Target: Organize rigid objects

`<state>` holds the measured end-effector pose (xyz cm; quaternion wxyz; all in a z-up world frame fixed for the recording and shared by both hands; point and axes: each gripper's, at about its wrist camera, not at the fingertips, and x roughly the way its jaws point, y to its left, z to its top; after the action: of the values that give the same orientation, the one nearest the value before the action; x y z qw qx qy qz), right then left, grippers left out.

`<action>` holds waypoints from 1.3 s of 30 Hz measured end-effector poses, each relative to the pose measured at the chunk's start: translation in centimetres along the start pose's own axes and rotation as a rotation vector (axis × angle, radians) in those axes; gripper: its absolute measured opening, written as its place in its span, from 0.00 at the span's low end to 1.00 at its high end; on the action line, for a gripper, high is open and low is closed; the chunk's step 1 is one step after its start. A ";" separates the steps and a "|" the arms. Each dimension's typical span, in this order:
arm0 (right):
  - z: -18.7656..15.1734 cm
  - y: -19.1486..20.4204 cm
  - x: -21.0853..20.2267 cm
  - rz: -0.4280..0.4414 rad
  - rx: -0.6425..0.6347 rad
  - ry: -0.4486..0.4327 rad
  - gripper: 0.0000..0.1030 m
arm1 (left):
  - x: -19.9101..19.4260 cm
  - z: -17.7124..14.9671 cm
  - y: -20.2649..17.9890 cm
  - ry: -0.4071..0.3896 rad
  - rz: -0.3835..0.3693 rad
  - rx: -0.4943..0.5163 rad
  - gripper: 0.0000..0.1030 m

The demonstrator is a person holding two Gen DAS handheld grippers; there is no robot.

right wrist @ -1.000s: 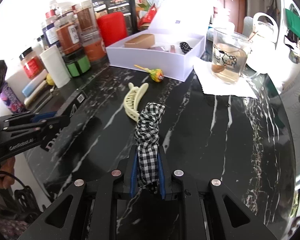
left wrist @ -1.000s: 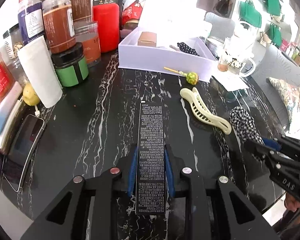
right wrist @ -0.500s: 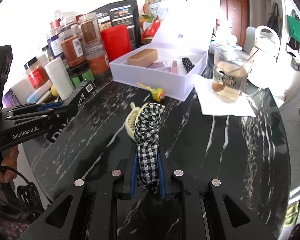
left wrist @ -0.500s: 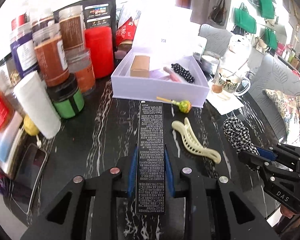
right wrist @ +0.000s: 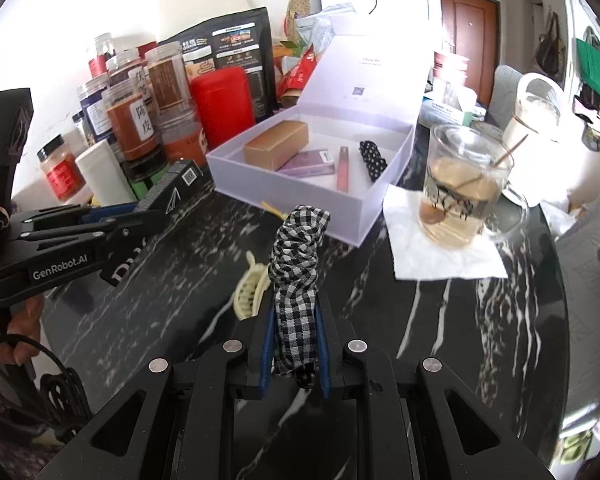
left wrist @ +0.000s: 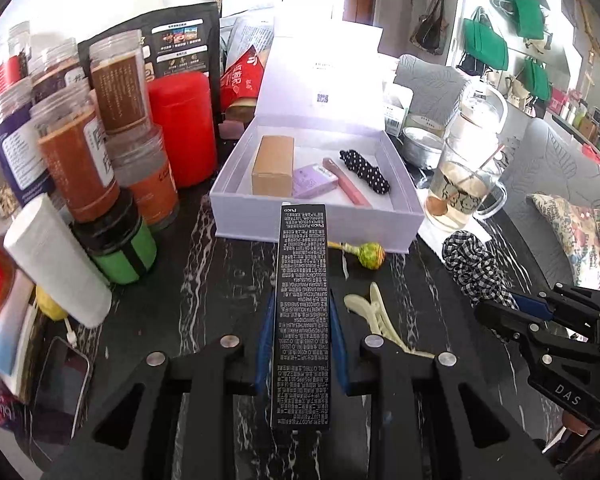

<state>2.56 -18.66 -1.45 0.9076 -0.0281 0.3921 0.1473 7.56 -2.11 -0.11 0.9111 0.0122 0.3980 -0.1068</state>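
My left gripper (left wrist: 300, 312) is shut on a long black printed box (left wrist: 303, 300), held above the table, its far end reaching the front wall of the open lilac box (left wrist: 316, 222). My right gripper (right wrist: 296, 320) is shut on a black-and-white checked scrunchie (right wrist: 298, 256), lifted in front of the lilac box (right wrist: 364, 216). Inside the box lie a tan carton (left wrist: 273, 165), a small purple pack (left wrist: 314, 178), a pink tube (left wrist: 346, 184) and a dotted scrunchie (left wrist: 366, 170). A cream hair claw (left wrist: 380, 326) and a green-headed stick (left wrist: 370, 255) lie on the table.
Jars, a red canister (left wrist: 182, 128) and a white tube (left wrist: 58, 266) crowd the left. A phone (left wrist: 62, 384) lies at the near left. A glass mug of tea (right wrist: 464, 192) stands on a white napkin (right wrist: 444, 256) right of the box. The table is black marble.
Both grippers have risen and moved toward the lilac box with their loads. The box's inside now shows fully, and the hair claw lies nearer under the grippers.
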 end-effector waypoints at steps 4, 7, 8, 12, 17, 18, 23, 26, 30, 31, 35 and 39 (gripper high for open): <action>1.5 -0.4 0.4 0.004 -0.003 -0.010 0.17 | 0.3 1.6 0.0 -0.021 0.001 0.008 0.25; 2.8 -0.6 0.6 0.007 -0.011 -0.021 0.17 | 0.7 2.8 0.1 -0.041 0.001 0.010 0.25; 3.2 -0.6 0.7 0.005 -0.014 -0.024 0.17 | 0.8 3.3 0.2 -0.049 0.001 0.012 0.25; 4.8 -0.7 1.2 -0.007 -0.028 -0.045 0.17 | 1.1 5.1 0.4 -0.081 -0.006 0.026 0.25; 6.8 -1.2 2.0 -0.024 -0.020 -0.066 0.17 | 2.0 7.1 0.6 -0.108 -0.015 0.030 0.25; 7.2 -1.3 2.3 -0.032 -0.015 -0.067 0.17 | 2.2 7.5 0.6 -0.111 -0.016 0.030 0.25; 9.0 -2.1 3.6 -0.048 0.003 -0.069 0.17 | 3.5 9.3 1.0 -0.124 -0.017 0.024 0.25; 10.1 -2.5 4.5 -0.054 0.013 -0.073 0.17 | 4.3 10.7 1.3 -0.131 -0.013 0.021 0.25; 11.4 -3.1 5.7 -0.068 0.021 -0.071 0.17 | 5.4 12.5 1.8 -0.141 -0.015 0.017 0.25; 11.8 -3.2 6.0 -0.075 0.023 -0.070 0.17 | 5.6 12.8 1.8 -0.143 -0.016 0.016 0.25; 13.2 -3.8 7.2 -0.088 0.028 -0.075 0.17 | 7.0 14.1 2.0 -0.128 -0.013 0.021 0.25; 14.2 -4.5 8.0 -0.084 0.050 -0.093 0.17 | 9.0 14.8 2.3 -0.098 0.002 0.014 0.25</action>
<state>19.00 -18.59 2.29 0.9306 -0.0152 0.3517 0.1006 24.63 -3.08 3.31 0.9294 0.0138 0.3523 -0.1089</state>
